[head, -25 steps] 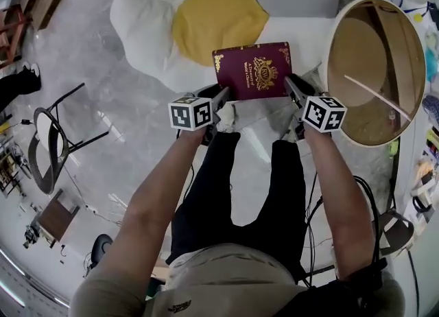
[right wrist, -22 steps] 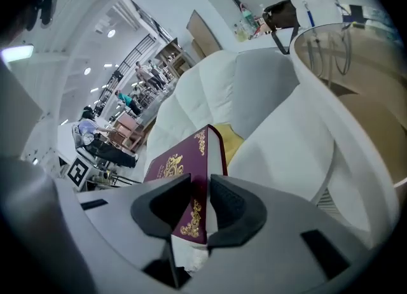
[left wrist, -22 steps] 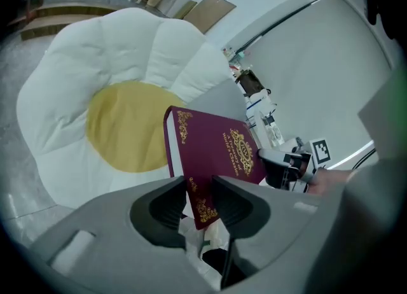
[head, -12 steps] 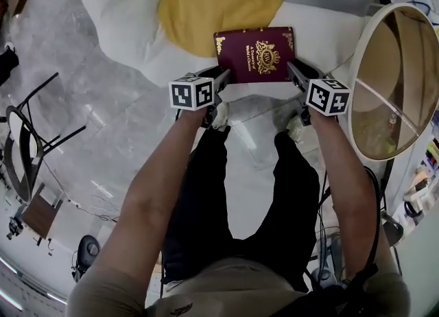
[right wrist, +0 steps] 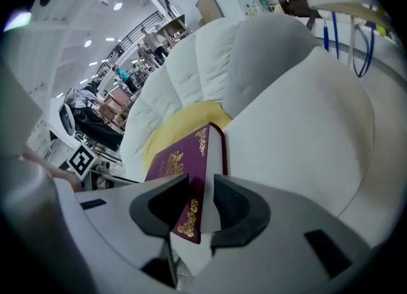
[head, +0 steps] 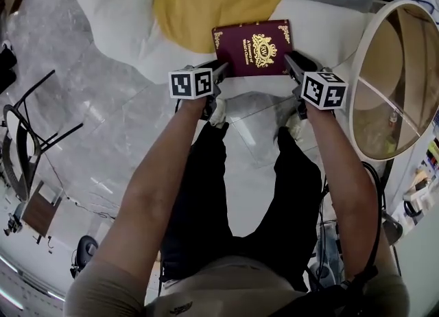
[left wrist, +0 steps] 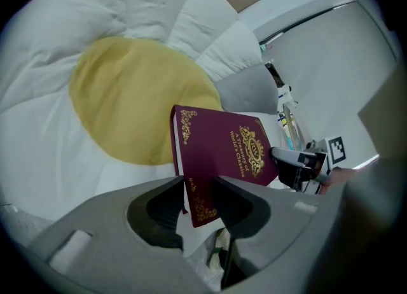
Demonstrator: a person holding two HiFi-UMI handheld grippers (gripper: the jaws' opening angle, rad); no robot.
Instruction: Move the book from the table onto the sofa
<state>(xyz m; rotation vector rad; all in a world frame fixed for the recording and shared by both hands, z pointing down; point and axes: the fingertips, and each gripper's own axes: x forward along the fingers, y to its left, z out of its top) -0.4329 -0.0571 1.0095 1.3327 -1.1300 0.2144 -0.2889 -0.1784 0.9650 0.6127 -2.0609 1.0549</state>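
Mostly done: book (head: pixel 252 48) is off the table (head: pixel 394 55), held beyond the table's left edge, over the sofa (head: pixel 206 0). Left gripper (left wrist: pixel 197 184) pinches the book's near left corner, and right gripper (right wrist: pixel 202 188) pinches its near right corner. Remaining, I judge: lower and release. Book is a closed maroon hardback with gold crest, lettering and corner ornaments, cover up.

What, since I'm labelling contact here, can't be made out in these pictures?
Head view: whether the book touches the sofa; the book hides the gap.
Both gripper views: the book's near corners, covered by the left gripper and right gripper.
Head view: round table, cut off by the right edge.
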